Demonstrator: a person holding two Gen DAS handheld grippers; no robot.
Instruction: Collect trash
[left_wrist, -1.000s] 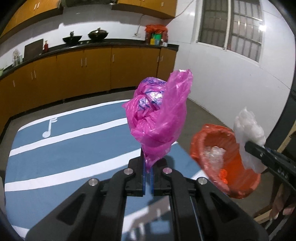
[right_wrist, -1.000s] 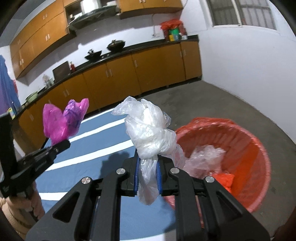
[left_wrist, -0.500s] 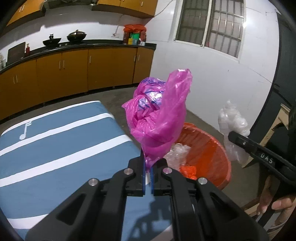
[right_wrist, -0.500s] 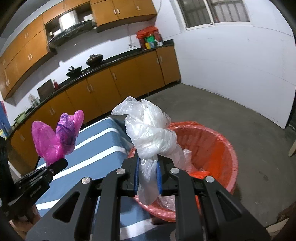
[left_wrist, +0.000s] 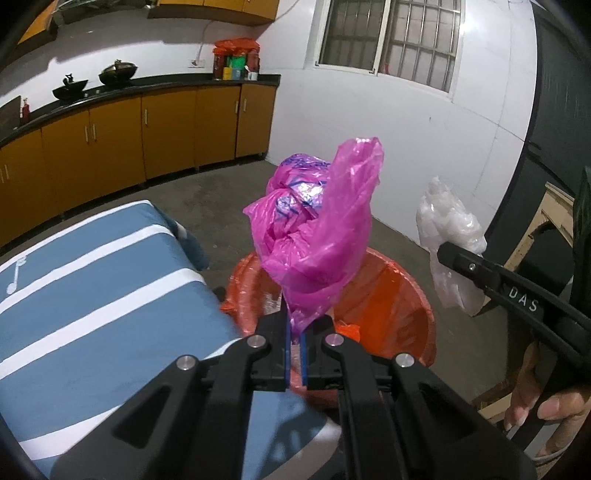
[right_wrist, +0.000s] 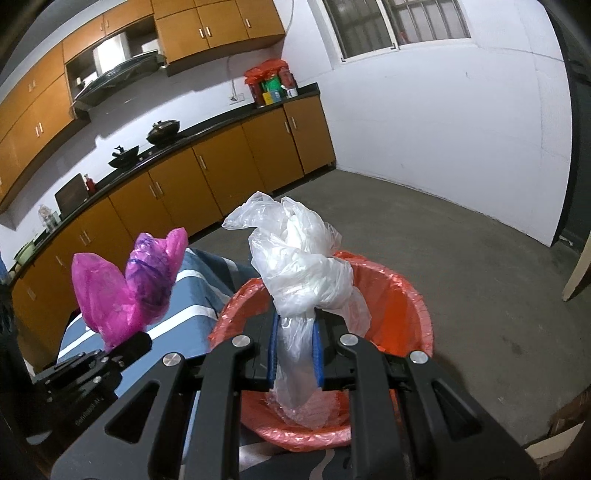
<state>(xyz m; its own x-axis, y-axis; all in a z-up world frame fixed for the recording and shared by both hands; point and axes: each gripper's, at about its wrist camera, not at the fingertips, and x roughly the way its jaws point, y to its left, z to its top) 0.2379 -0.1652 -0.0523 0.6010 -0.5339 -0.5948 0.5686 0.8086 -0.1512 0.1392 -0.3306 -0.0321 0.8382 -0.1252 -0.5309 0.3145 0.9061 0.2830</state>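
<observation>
My left gripper (left_wrist: 294, 350) is shut on the tail of a crumpled pink plastic bag (left_wrist: 317, 236), which stands up above the near rim of the orange-lined trash bin (left_wrist: 399, 295). My right gripper (right_wrist: 295, 350) is shut on a knotted clear plastic bag (right_wrist: 303, 269), held over the same bin (right_wrist: 399, 302). The bin holds clear wrappers and an orange scrap. In the left wrist view the clear bag (left_wrist: 448, 236) hangs to the right of the bin. In the right wrist view the pink bag (right_wrist: 125, 284) sits to the left, in the left gripper (right_wrist: 122, 341).
A table with a blue, white-striped cloth (left_wrist: 92, 295) stands left of the bin. Orange kitchen cabinets (right_wrist: 221, 166) line the back wall under a black counter with woks. Bare concrete floor (right_wrist: 461, 251) spreads behind the bin. A person's hand (left_wrist: 546, 406) shows at the right edge.
Both grippers have swung right, off the blue-striped table and toward the bin. The bin now lies directly under both bags. Both grips stay unchanged.
</observation>
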